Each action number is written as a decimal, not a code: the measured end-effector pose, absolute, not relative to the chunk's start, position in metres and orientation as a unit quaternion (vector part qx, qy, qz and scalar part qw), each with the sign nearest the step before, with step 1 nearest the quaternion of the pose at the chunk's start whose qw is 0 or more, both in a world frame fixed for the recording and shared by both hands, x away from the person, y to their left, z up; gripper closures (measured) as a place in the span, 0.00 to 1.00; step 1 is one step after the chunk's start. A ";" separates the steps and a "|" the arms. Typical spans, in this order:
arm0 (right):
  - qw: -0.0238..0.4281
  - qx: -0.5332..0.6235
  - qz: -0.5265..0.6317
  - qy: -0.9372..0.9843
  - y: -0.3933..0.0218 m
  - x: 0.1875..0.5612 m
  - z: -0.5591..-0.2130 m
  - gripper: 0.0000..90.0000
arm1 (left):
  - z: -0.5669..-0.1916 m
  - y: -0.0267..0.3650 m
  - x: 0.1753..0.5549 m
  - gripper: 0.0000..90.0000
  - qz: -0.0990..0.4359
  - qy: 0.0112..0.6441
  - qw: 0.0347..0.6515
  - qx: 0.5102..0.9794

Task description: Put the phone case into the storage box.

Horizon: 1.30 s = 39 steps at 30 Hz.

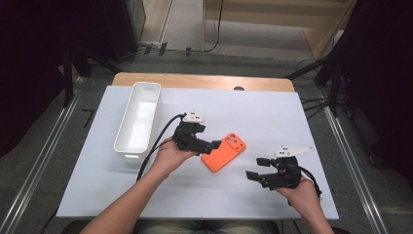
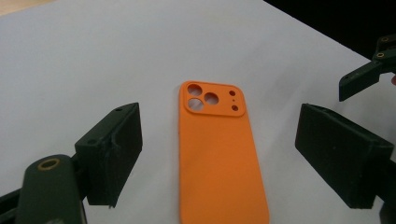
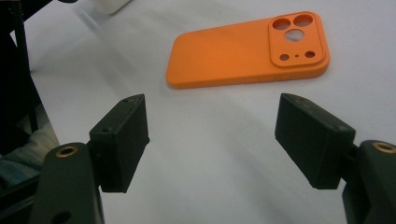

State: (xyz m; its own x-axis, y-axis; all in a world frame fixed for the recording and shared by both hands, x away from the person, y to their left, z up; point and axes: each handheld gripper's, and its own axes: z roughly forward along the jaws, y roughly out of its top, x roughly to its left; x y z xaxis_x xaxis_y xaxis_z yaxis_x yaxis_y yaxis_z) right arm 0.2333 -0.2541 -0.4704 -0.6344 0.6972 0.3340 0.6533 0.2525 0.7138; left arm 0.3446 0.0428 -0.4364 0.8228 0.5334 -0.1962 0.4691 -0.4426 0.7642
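Observation:
An orange phone case (image 1: 224,152) lies flat on the white table sheet (image 1: 272,112), camera cut-outs facing up. My left gripper (image 1: 214,145) is low at the case's left end. In the left gripper view its jaws (image 2: 219,116) stand wide apart on either side of the case (image 2: 219,158), and the pads do not touch it. To the right, near the table's front edge, my right gripper (image 1: 254,168) is open with nothing between its fingers. In the right gripper view (image 3: 212,105) the case (image 3: 243,49) lies farther ahead.
A long white bin (image 1: 139,119) stands at the left of the table, next to the left hand. A jaw of the right gripper (image 2: 364,74) shows at the right edge of the left gripper view. Dark stands and cables ring the table.

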 end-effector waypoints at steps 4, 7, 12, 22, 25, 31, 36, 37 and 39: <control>0.024 0.429 0.437 0.791 -0.254 0.234 -0.471 0.28 | -0.438 0.034 0.345 0.16 0.039 0.291 0.442 0.848; 0.024 0.427 0.437 0.791 -0.254 0.234 -0.472 0.28 | -0.439 0.027 0.345 0.16 0.046 0.283 0.435 0.853; 0.023 0.427 0.437 0.791 -0.255 0.234 -0.472 0.28 | -0.443 0.018 0.346 0.00 0.025 0.278 0.435 0.856; 0.024 0.427 0.436 0.791 -0.256 0.235 -0.472 0.28 | -0.452 0.008 0.347 0.00 0.035 0.283 0.418 0.863; 0.020 0.431 0.438 0.789 -0.255 0.235 -0.472 0.28 | -0.455 0.008 0.347 0.00 0.040 0.283 0.416 0.863; 0.022 0.430 0.438 0.789 -0.255 0.235 -0.473 0.28 | -0.462 0.006 0.346 0.00 0.047 0.289 0.416 0.861; 0.020 0.432 0.437 0.789 -0.255 0.235 -0.473 0.28 | -0.470 0.005 0.345 0.00 0.045 0.299 0.418 0.857; 0.019 0.432 0.437 0.789 -0.255 0.235 -0.473 0.28 | -0.471 0.005 0.345 0.00 0.048 0.298 0.414 0.859; 0.020 0.431 0.438 0.789 -0.255 0.235 -0.473 0.28 | -0.474 0.003 0.344 0.00 0.049 0.293 0.411 0.862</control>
State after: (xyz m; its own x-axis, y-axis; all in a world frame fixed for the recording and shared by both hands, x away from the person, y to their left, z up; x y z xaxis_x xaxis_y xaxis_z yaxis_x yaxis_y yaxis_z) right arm 0.2351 -0.2552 -0.4727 -0.6271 0.6981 0.3455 0.6625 0.2448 0.7079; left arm 0.3437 0.0026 -0.4739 0.8231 0.5459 -0.1566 0.4655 -0.4905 0.7367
